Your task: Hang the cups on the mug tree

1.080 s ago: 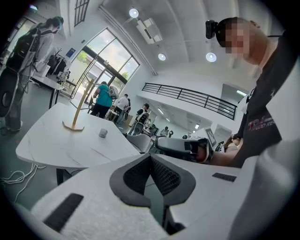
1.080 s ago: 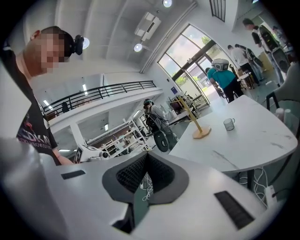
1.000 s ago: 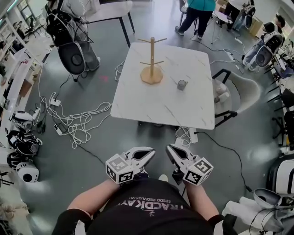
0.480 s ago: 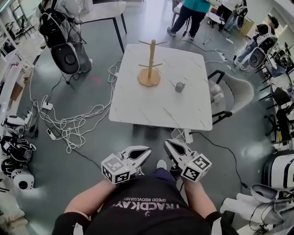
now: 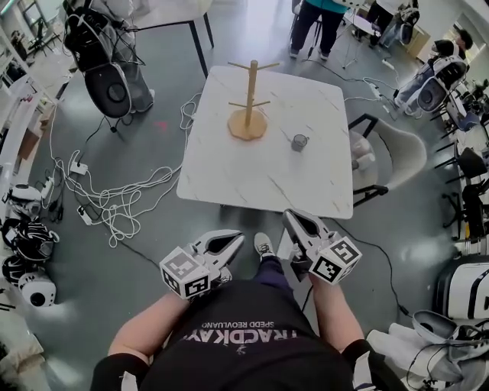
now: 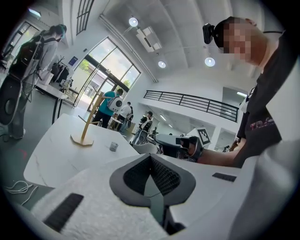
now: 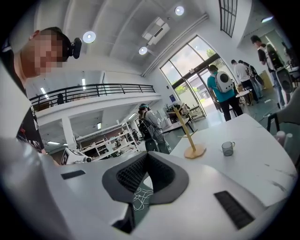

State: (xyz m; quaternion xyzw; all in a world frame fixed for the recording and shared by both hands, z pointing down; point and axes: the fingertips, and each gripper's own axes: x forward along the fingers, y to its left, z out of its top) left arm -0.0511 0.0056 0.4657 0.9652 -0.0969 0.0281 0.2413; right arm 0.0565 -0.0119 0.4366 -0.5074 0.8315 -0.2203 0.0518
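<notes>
I hold both grippers close in front of my chest, over the grey floor and short of the table's near edge. My left gripper [image 5: 235, 237] has its jaws pressed together, the dark pads meeting at the tip with nothing between them. My right gripper [image 5: 291, 217] is likewise closed and pinches nothing; through the small gap behind its pads I see only floor and a bit of cable. Each points forward toward the table, the two tips apart from each other, and my shoe [image 5: 263, 246] shows on the floor between them.

Ahead stands the white marbled table [image 5: 229, 179]. On it, toward the right and past the middle, the cup [image 5: 299, 143] stands upright on the tabletop, a small grey glass one with its handle to one side. It is near the mug tree [image 5: 248, 122] but apart from it, off to the right of the round wooden base. The mug tree stands upright on the far half of the table, its pegs angled upward from the post.

To the left of the table a tangle of white cables [image 5: 114, 200] lies on the floor. A pale chair [image 5: 401, 153] sits at the table's right side. Beyond the far edge, people [image 5: 315, 19] stand about.
</notes>
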